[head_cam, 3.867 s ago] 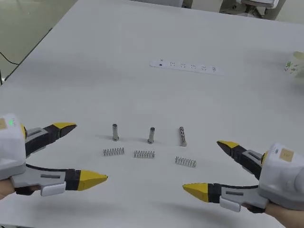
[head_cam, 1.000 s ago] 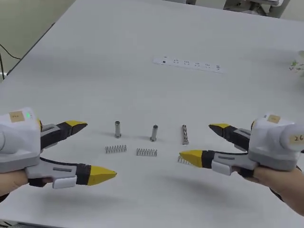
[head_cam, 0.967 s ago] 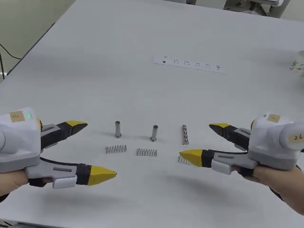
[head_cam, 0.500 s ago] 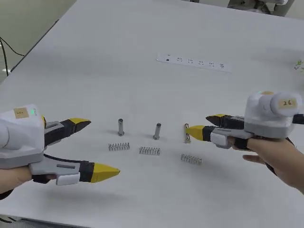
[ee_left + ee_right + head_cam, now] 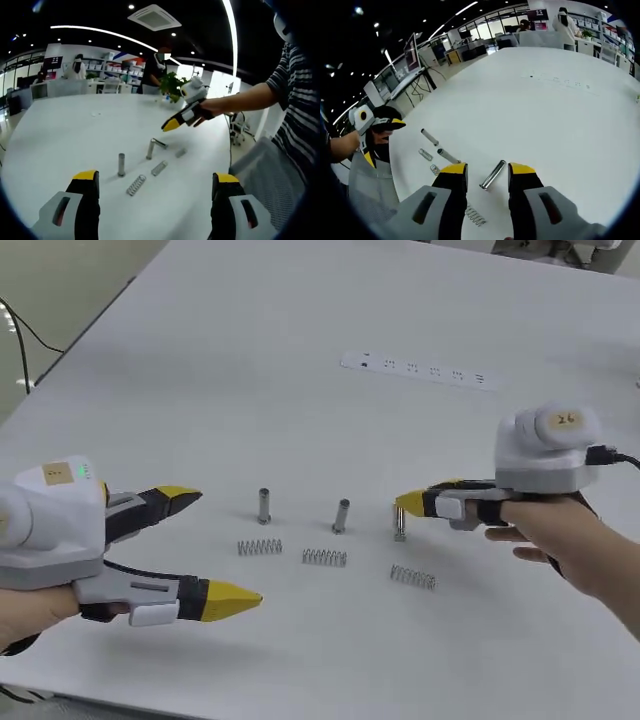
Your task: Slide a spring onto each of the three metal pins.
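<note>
Atop right gripper (image 5: 409, 504), small label (image 5: 566, 420) "26".

The left gripper (image 5: 218, 546), at the lower left of the head view, has a boxy white housing with a tan sticker and a small green light. Its grey-and-black jaws end in yellow tips. The right gripper (image 5: 410, 504), at the right, has a rounded white top with a tan sticker marked 26 and a black cable (image 5: 618, 457). At the right edge of the left gripper view is a black-and-white striped short sleeve (image 5: 295, 75).
</note>
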The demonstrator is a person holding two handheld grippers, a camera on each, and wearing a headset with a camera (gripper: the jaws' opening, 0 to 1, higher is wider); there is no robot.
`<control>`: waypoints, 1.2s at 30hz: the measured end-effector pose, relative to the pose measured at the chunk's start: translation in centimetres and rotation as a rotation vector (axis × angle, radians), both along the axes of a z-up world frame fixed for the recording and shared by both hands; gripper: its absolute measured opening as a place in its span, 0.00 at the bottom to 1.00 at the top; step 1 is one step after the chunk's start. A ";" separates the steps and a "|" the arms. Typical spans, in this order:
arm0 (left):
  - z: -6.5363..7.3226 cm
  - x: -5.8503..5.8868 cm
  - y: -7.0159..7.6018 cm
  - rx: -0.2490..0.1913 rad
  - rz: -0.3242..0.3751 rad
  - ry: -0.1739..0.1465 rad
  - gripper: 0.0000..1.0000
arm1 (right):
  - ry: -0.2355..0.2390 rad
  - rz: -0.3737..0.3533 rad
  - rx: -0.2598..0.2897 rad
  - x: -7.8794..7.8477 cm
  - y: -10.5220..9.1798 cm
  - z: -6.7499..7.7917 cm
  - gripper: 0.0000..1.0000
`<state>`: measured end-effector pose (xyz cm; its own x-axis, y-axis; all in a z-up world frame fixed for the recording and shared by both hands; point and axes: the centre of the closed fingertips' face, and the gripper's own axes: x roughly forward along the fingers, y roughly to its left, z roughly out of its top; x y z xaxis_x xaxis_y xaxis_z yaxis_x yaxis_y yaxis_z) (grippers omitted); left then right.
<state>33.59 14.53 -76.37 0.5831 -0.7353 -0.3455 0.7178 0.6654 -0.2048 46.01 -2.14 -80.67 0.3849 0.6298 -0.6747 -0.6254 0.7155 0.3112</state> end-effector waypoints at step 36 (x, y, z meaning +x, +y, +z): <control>-0.3 0.2 0.6 0.013 -0.004 0.010 0.89 | 0.042 -0.061 -0.245 1.6 -0.2 -4.8 0.07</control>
